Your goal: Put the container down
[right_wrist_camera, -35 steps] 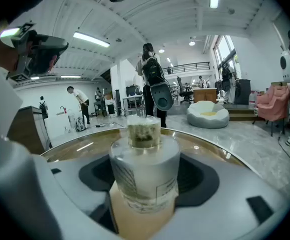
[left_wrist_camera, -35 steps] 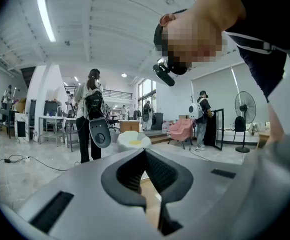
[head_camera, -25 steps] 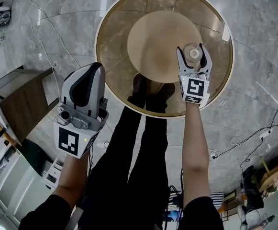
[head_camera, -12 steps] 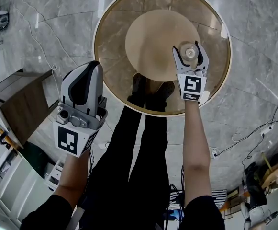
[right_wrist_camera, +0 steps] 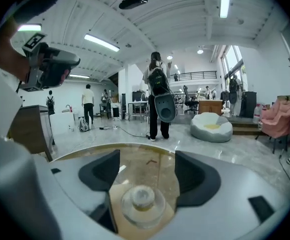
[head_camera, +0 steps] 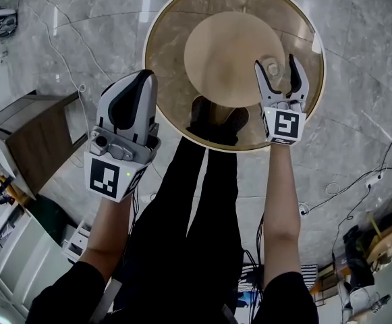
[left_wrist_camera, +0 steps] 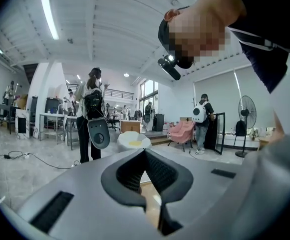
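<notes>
A small clear container point(head_camera: 272, 67) with a round lid stands on the tan disc point(head_camera: 222, 46) of the round glass table point(head_camera: 175, 123). My right gripper point(head_camera: 274, 61) is open, its jaws spread on either side of the container without touching it. In the right gripper view the container point(right_wrist_camera: 144, 204) sits low between the two dark fingers point(right_wrist_camera: 101, 170), closer to the left one. My left gripper point(head_camera: 140, 79) is shut and empty, held off the table's left edge. In the left gripper view, that gripper point(left_wrist_camera: 145, 156) has its pads pressed together.
A white tag point(head_camera: 316, 42) lies on the glass at the right rim. The person's legs and shoes point(head_camera: 216, 117) show through the glass. A wooden cabinet point(head_camera: 27, 140) stands at the left, and cables run over the marble floor point(head_camera: 357, 113).
The right gripper's jaws have spread wider and drawn back a little, leaving the container standing free on the disc. The left gripper has risen toward the table edge.
</notes>
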{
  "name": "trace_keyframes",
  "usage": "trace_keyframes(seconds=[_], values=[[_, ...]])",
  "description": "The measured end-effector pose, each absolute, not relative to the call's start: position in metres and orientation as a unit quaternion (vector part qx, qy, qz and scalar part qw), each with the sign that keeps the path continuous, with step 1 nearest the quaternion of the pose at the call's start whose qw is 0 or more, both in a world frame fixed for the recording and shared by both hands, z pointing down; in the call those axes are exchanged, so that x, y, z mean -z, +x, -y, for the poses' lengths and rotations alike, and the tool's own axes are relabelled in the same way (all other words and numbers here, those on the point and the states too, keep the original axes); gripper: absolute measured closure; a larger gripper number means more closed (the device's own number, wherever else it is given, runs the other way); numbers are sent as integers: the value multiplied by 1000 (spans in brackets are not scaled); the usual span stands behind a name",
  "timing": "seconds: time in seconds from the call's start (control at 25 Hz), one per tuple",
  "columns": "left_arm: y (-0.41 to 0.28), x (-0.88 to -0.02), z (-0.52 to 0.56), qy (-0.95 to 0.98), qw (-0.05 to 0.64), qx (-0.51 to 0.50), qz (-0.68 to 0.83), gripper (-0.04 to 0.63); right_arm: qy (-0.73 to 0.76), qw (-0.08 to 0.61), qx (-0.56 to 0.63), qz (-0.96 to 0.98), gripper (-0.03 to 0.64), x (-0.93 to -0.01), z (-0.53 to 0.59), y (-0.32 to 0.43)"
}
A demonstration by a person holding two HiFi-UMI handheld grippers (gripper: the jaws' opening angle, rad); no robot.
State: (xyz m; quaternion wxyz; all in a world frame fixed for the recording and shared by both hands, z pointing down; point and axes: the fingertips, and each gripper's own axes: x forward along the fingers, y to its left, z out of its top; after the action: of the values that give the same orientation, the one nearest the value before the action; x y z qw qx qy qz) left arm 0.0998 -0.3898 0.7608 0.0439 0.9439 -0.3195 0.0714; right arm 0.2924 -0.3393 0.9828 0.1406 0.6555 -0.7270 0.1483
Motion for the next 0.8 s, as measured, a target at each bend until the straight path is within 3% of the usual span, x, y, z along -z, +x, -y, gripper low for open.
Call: trace_keyframes(seconds=[0.8], values=[[58,-544,354,953,41,-54,295,571,705,69,-122,695,272,-638,271,257]])
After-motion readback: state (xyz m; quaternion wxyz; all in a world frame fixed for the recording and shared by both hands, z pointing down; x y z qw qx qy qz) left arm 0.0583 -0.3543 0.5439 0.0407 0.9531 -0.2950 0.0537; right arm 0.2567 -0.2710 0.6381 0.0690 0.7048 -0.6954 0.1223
